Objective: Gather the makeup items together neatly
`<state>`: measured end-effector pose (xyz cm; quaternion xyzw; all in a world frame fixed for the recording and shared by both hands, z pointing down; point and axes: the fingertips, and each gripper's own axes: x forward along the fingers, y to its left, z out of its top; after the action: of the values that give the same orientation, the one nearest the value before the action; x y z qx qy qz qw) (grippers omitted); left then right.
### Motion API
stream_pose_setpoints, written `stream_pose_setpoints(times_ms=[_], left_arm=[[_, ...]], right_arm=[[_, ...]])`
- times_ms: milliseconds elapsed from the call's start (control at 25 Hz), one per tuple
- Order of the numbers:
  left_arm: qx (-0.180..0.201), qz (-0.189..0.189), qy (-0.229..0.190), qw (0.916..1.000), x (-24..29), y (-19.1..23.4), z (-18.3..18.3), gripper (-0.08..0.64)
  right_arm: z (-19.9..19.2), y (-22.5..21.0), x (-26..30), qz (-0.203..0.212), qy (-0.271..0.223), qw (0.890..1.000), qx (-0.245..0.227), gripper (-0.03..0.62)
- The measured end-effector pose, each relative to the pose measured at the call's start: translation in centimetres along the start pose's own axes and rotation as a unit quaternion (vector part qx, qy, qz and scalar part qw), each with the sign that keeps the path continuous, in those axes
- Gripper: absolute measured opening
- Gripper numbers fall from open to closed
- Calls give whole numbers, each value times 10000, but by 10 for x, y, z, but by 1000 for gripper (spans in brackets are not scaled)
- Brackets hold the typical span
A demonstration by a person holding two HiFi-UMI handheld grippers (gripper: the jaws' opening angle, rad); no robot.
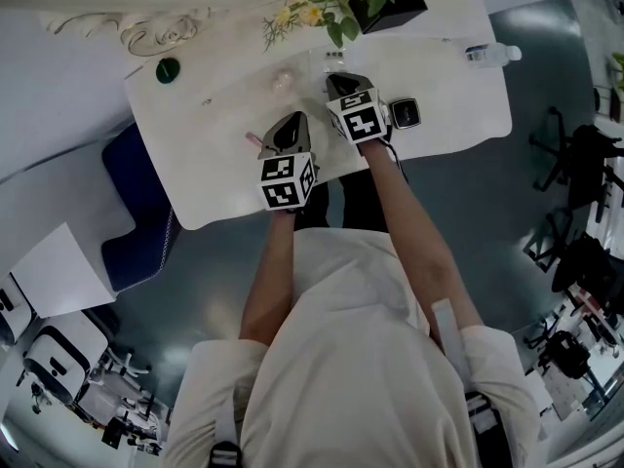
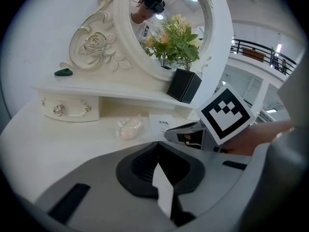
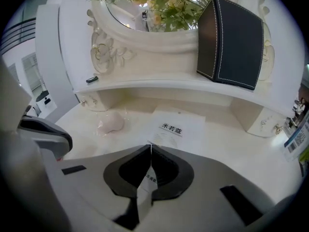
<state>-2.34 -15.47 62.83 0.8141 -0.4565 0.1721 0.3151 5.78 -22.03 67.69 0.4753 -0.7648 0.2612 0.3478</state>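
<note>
White dressing table [image 1: 219,115] is spread beneath both grippers. On its shelf, a black box [image 3: 231,42] is filled with flowers [image 2: 178,37]. A pink puff [image 3: 111,123] is kept in clear wrap on the tabletop, near a printed sachet [image 3: 179,127]. The right gripper [image 3: 151,145] is pinched together on the sachet's near edge, with print seen in the slit behind its tips. The left gripper [image 2: 158,144] is closed on nothing, just beside the right one.
</note>
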Motion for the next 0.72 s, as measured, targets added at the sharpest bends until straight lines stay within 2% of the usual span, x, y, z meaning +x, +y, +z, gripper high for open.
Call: stream_pose_setpoints(times_ms=[200,720], left_arm=[[97,71,17,9999,0,-9,-4,15],[-113,371,-96,9992,-23,-41,-31,15]], right_arm=[[-6,7,-11,125,-29,9999,-80,46],[-59,16,-53,485,88,9980,-400,46]])
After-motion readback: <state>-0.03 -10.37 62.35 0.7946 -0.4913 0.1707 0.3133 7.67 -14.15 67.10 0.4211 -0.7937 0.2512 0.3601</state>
